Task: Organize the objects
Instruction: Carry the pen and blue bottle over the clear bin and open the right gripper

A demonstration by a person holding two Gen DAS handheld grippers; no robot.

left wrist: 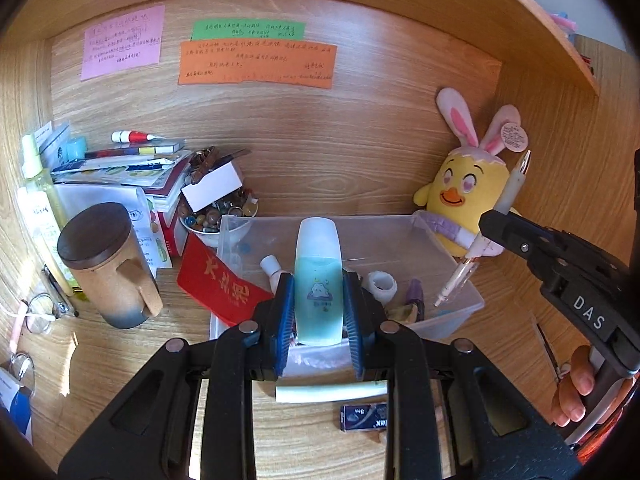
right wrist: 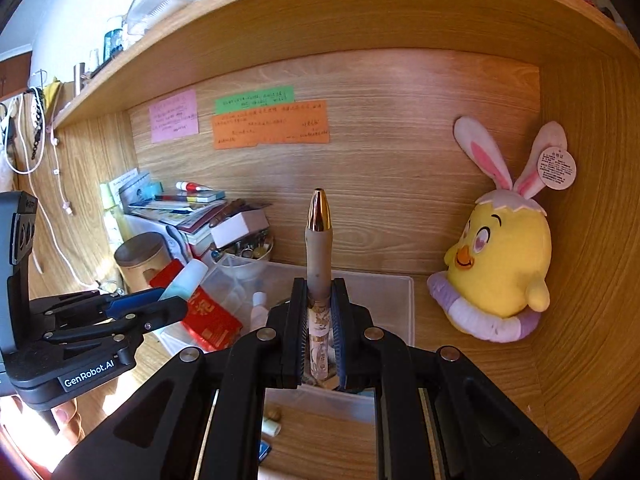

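Note:
My left gripper (left wrist: 319,282) is shut on a mint-green marker (left wrist: 319,272) with a white cap, held upright above the near edge of a clear plastic box (left wrist: 440,236). In the right wrist view the same left gripper (right wrist: 176,302) and marker (right wrist: 186,278) are at the left. My right gripper (right wrist: 319,292) is shut on a pen (right wrist: 319,240) with a beige grip and a gold tip pointing up. Seen from the left wrist, the right gripper (left wrist: 496,220) holds the pen (left wrist: 514,188) slanted over the box's right end. Small bottles and caps lie in the box.
A yellow plush chick (left wrist: 472,192) leans at the back right. A lidded mug (left wrist: 108,264), a red envelope (left wrist: 216,284), a bowl of beads (left wrist: 212,216) and stacked books (left wrist: 132,168) crowd the left. A white stick (left wrist: 332,393) and a small dark box (left wrist: 364,416) lie in front. A shelf (right wrist: 280,36) overhangs.

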